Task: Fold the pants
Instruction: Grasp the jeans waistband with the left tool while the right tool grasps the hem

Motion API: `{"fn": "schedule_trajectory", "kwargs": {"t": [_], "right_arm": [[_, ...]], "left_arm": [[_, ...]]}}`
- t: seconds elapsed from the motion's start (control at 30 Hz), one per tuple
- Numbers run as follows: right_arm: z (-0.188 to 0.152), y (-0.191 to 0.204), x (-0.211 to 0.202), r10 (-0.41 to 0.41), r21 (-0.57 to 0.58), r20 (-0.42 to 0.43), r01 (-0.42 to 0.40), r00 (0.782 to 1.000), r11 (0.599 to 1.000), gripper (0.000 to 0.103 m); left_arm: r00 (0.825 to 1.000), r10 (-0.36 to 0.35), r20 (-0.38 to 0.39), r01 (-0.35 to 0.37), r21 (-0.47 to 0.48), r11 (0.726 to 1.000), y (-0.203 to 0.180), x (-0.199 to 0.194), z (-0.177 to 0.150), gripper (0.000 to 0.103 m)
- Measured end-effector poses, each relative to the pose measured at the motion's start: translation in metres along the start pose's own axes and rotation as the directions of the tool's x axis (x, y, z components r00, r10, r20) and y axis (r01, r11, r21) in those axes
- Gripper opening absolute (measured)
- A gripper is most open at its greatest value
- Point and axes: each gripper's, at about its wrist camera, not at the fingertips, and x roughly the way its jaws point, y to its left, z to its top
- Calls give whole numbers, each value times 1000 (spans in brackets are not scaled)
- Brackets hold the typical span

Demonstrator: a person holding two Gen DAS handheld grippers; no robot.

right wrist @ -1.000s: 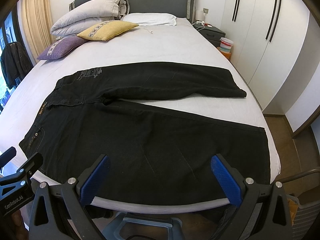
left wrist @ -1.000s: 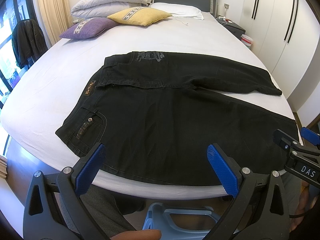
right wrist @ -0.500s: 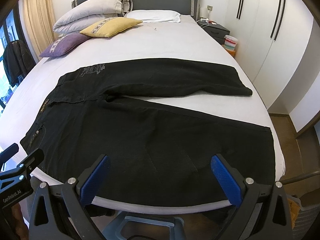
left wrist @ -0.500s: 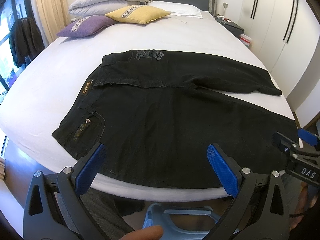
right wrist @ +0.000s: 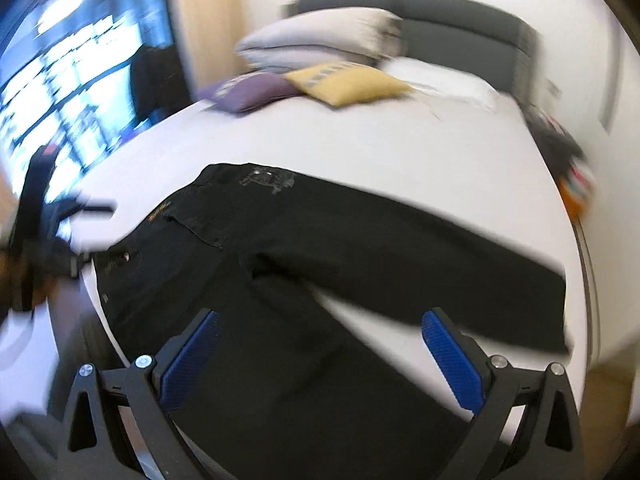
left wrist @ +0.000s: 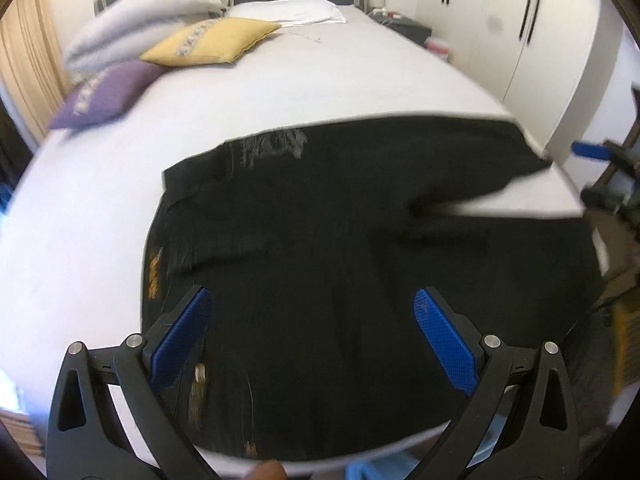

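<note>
Black pants [left wrist: 340, 240] lie spread flat across the white bed [left wrist: 280, 92], waistband to the left, legs splayed to the right. They also show in the right wrist view [right wrist: 360, 248]. My left gripper [left wrist: 312, 332] is open and empty, low over the near waist area. My right gripper [right wrist: 320, 348] is open and empty over the near leg, past the crotch. The right gripper also appears at the right edge of the left wrist view [left wrist: 600, 160]. Both views are motion-blurred.
Grey pillows [left wrist: 152, 12], a yellow cushion [left wrist: 212, 40] and a purple cushion [left wrist: 104, 96] lie at the head of the bed. White wardrobe doors [left wrist: 520, 20] stand on the right. A bedside table [left wrist: 400, 26] is by the headboard. A window [right wrist: 60, 80] is at the left.
Both grippers have moved forward and down over the pants, close to the fabric. The left one swung left toward the waist, the right one turned toward the crotch. Both stay open.
</note>
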Motion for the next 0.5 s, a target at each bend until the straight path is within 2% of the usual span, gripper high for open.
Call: {"fn": "schedule_trajectory", "kwargs": {"t": [0.03,0.17,0.27,0.37,0.5], "right_arm": [[8,-8,5,-2,-46,-4,1,1000,999,103],[43,-45,33,7,-180,-37,-14,999,984,99],[64,-73,60,26,-221,-78,-43,997,974,96],[81,-96,93,64,-232,-132,-93,989,968,95],[89,-112,134,76,-266,-198,-128,977,955,88]], "left_arm": [[1000,2,17,-2,8,1000,9,3,13,103],[998,1,55,-11,182,983,26,29,78,103],[1000,-14,11,10,299,954,32,66,119,103],[999,-37,-39,49,375,926,41,106,149,103],[988,-58,-141,110,398,911,57,159,175,102]]}}
